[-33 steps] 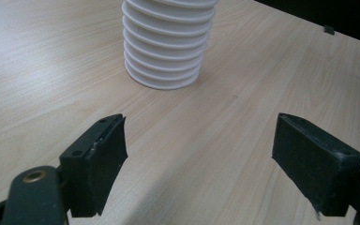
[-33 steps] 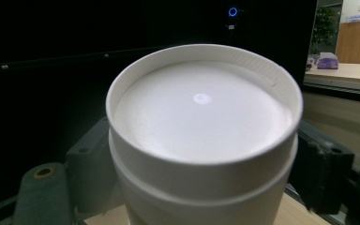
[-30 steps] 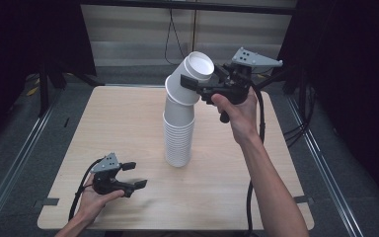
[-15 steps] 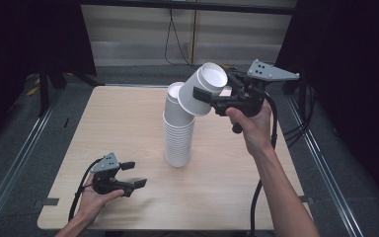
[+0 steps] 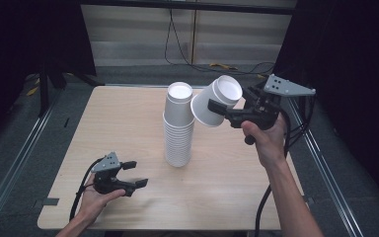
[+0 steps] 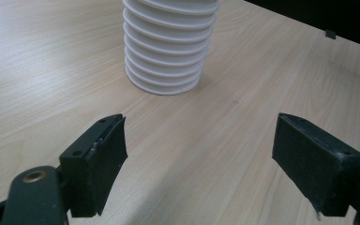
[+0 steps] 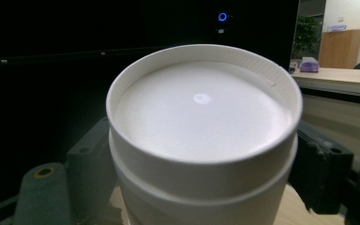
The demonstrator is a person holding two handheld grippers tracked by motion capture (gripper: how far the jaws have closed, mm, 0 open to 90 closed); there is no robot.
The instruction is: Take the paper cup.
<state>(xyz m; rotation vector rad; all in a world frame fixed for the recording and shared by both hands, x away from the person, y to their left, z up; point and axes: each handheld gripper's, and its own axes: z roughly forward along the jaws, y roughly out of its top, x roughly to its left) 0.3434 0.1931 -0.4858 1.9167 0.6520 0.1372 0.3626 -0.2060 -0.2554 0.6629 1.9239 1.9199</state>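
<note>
Right gripper view: white cup (image 7: 201, 140) hides table.

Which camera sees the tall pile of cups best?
The high view: it shows the whole stack of cups, top to table. The left gripper view catches just its lowest rims. The right gripper view looks at one held cup instead.

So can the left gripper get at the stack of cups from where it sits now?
Probably yes. The left gripper rests low on the table, jaws apart and holding nothing, with bare wood between it and the stack of cups.
</note>
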